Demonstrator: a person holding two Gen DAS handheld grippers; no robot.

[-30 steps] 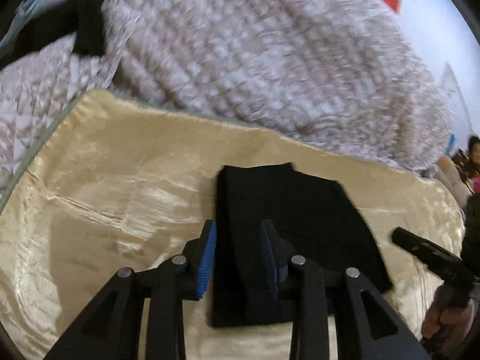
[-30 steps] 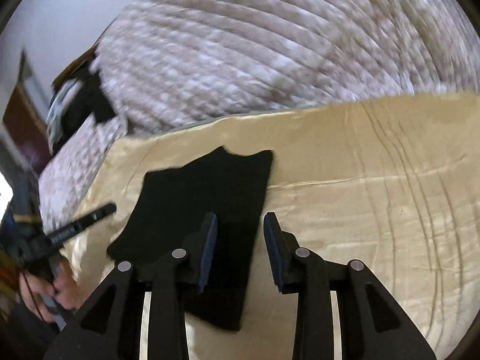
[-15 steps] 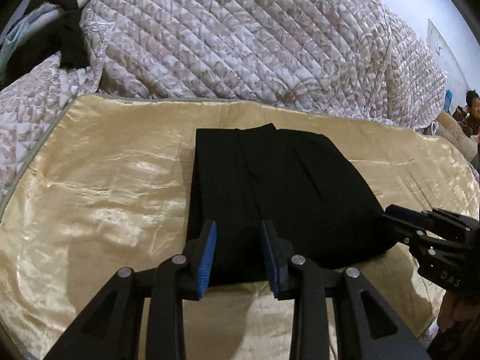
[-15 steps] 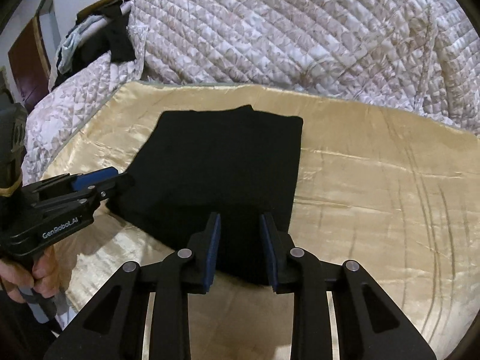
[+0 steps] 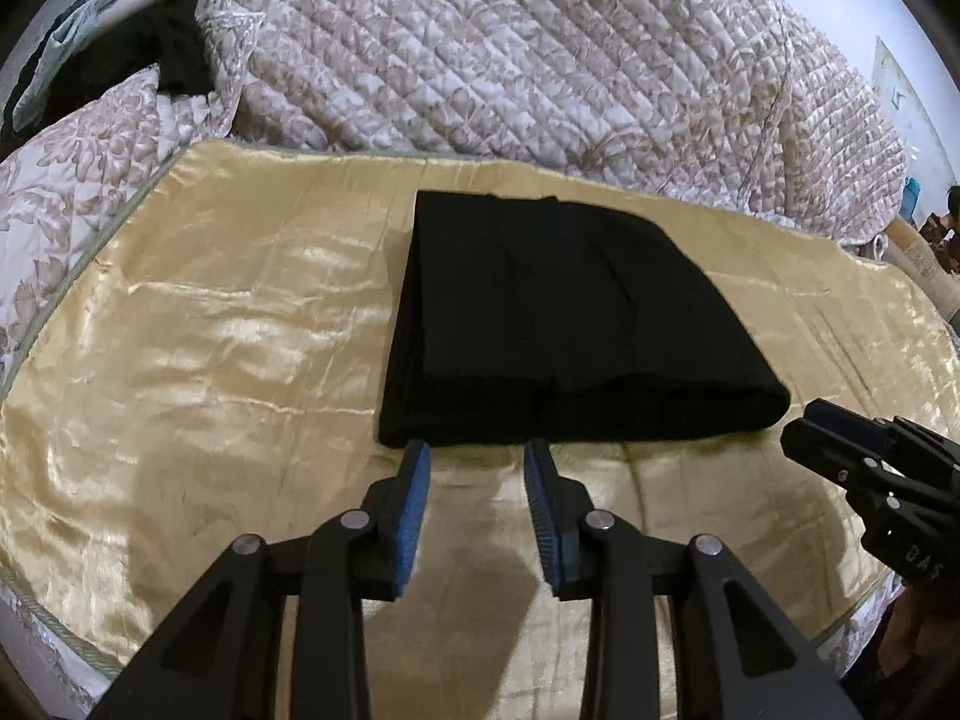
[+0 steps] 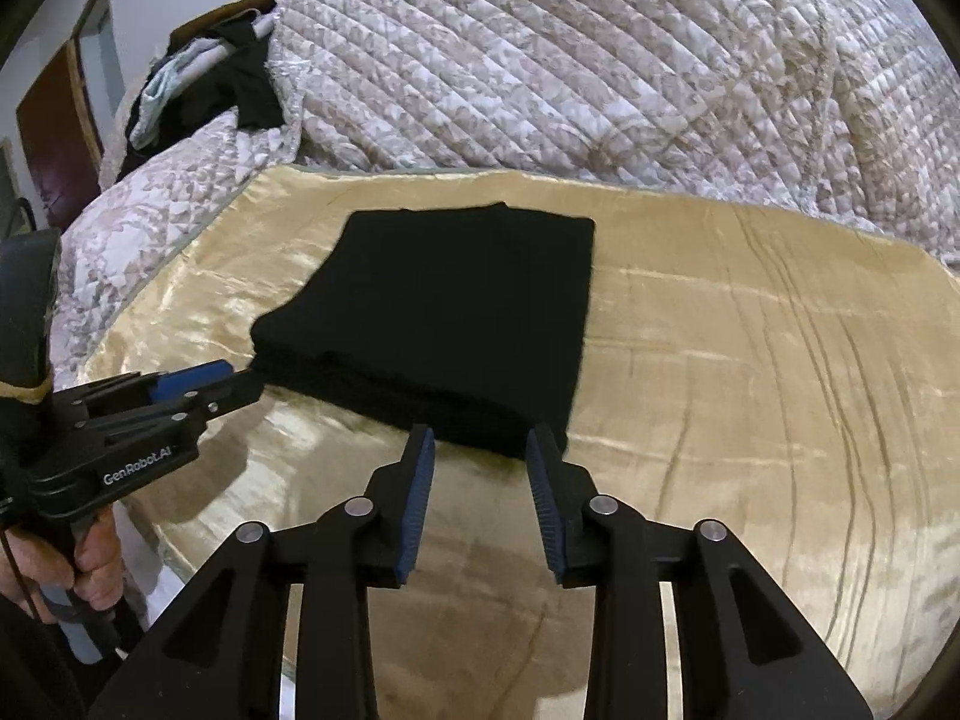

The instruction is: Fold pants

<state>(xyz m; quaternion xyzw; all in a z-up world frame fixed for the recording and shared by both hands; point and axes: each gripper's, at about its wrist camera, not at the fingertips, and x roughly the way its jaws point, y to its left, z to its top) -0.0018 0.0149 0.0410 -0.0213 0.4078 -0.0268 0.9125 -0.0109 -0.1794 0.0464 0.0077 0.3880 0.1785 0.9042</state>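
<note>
The black pants lie folded into a flat rectangle on a gold satin cloth; they also show in the right wrist view. My left gripper is open and empty, its tips just short of the near fold edge. My right gripper is open and empty, its tips at the pants' near right corner. The right gripper shows in the left wrist view off the pants' right end. The left gripper shows in the right wrist view by the pants' left corner.
A quilted floral bedspread rises in a heap behind the gold cloth. Dark and pale clothes lie at the far left. The cloth's front edge drops off the bed close to me. A person sits far right.
Both grippers have drawn back toward me off the pants. Earlier their fingers were over the fabric; now they sit just off its near edge. The pants lie still.
</note>
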